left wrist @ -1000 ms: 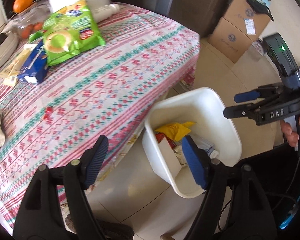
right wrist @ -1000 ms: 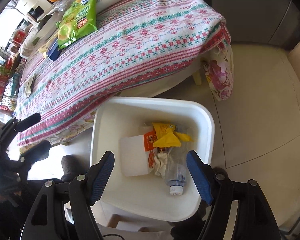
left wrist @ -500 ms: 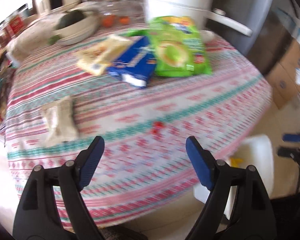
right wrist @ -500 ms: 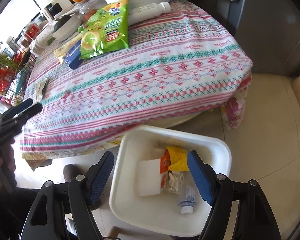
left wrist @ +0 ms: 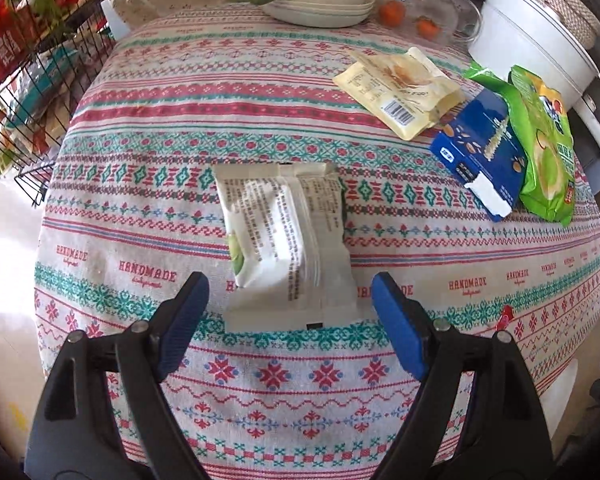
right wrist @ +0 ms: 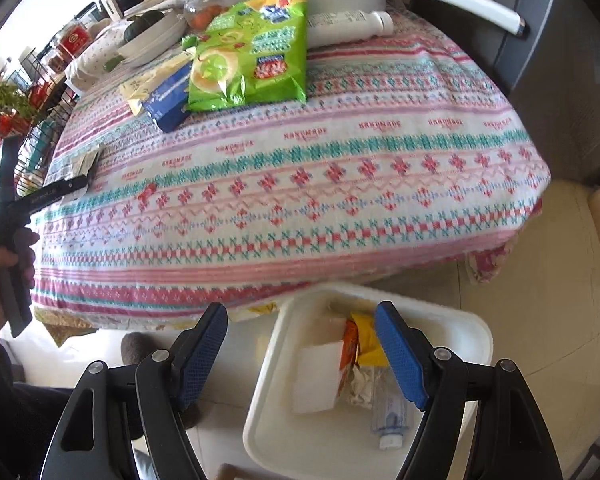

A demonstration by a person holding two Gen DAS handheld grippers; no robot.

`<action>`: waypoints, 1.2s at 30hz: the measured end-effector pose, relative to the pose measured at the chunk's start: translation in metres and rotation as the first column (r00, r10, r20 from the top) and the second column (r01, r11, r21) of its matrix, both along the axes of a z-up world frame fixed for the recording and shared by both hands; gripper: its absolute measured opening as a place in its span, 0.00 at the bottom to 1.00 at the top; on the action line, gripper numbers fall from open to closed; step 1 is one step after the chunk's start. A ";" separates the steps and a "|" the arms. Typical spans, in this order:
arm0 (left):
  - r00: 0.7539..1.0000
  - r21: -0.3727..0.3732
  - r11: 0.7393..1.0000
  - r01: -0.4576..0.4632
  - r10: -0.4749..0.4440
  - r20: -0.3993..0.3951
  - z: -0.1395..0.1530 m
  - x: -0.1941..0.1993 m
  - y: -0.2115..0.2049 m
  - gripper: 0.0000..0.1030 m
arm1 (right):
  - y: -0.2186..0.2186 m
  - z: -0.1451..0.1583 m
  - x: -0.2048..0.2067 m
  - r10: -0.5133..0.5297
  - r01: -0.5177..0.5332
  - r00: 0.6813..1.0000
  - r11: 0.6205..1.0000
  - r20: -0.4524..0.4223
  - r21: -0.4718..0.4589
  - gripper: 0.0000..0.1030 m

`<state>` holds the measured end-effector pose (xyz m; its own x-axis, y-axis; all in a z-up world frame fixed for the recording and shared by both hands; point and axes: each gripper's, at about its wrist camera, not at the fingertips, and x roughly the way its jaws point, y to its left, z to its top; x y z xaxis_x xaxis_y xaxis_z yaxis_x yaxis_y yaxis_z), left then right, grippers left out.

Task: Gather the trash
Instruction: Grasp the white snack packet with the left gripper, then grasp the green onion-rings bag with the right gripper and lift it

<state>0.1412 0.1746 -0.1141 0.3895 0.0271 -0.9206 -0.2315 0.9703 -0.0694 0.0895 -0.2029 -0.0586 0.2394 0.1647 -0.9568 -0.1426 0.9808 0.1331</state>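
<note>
We find the left gripper (left wrist: 290,304) poised over the near edge of the table (left wrist: 340,392), its jaws wide apart and holding nothing. A white wrapper (left wrist: 288,240) lies flat on the cloth directly ahead of the jaws, its near end between the two pads, neither pad touching it. In our judgement the step in hand is the approach to this wrapper. The next move calls for a descent until the pads straddle its long sides, then a firm close on thin, slippery film.

The right gripper (right wrist: 302,354) hangs over the floor by the table's near edge, jaws likewise wide and empty, above the white bin (right wrist: 452,320), which holds collected trash.

Compared with a second ago, the left gripper has swung from the bin to the table and its jaws have just been opening, with nothing between them. The right view has shifted from the bin toward the table.
</note>
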 end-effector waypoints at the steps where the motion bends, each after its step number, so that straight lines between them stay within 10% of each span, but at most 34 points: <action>1: 1.000 -0.014 1.000 -0.012 0.012 -0.002 0.000 -0.001 0.001 0.79 | 0.003 0.001 0.003 0.000 0.000 1.000 1.000 0.012 -0.001 0.75; 10: 1.000 -0.021 1.000 0.023 -0.023 0.006 -0.005 0.003 0.005 0.50 | 0.024 0.004 0.073 -0.040 0.045 0.981 0.999 0.190 -0.021 0.80; 36: 0.986 0.006 0.987 0.159 -0.159 0.044 0.018 -0.009 -0.025 0.49 | 0.020 -0.063 0.212 -0.279 0.196 0.939 0.914 0.200 0.354 0.79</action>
<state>0.1320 0.1500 -0.0959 0.4295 -0.0359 -0.9023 -0.0711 0.9948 -0.0735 0.3015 -0.1831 -0.1214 0.5269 0.3639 -0.7681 0.0213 0.8978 0.4400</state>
